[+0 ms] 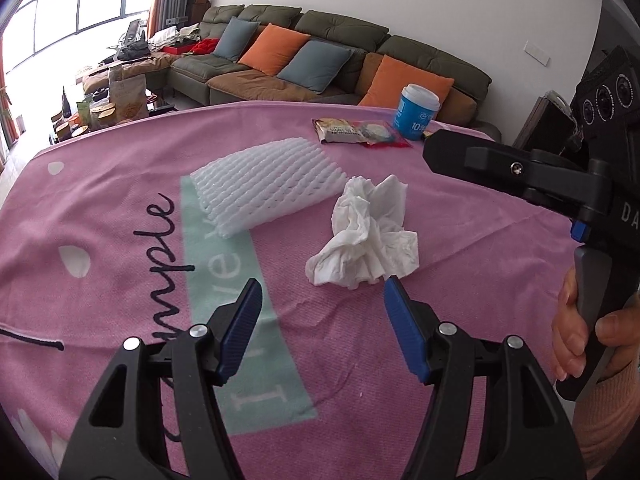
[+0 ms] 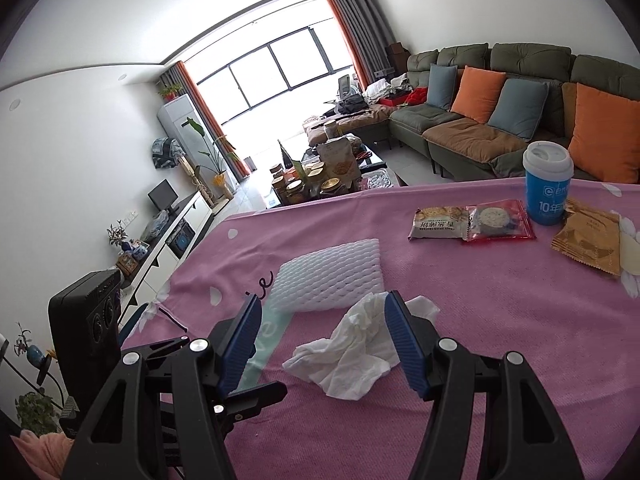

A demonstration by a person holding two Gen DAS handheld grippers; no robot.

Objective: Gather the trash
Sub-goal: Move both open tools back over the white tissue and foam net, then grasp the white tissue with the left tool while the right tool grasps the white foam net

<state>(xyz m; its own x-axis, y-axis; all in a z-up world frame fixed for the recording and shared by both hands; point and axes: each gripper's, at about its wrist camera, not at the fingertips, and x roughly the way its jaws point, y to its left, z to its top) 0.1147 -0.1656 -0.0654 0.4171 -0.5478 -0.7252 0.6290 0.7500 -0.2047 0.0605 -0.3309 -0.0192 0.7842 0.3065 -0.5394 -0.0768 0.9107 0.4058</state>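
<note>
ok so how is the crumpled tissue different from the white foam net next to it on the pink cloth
The crumpled tissue is a loose, irregular wad of thin paper; the white foam net is a flat, neat rectangular pad with a ribbed mesh surface. The tissue lies nearer both tools, the foam net farther back. The foam net partly covers the cloth's green band; the tissue rests on plain pink. Both are white and lie untouched.

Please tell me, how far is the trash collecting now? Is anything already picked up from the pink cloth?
Done: nothing visibly; no bin is in view. In hand: nothing; the left gripper and right gripper are both open and empty, near the crumpled tissue. Left: the tissue, foam net, snack wrappers, gold packet and blue cup all lie on the pink cloth.
</note>
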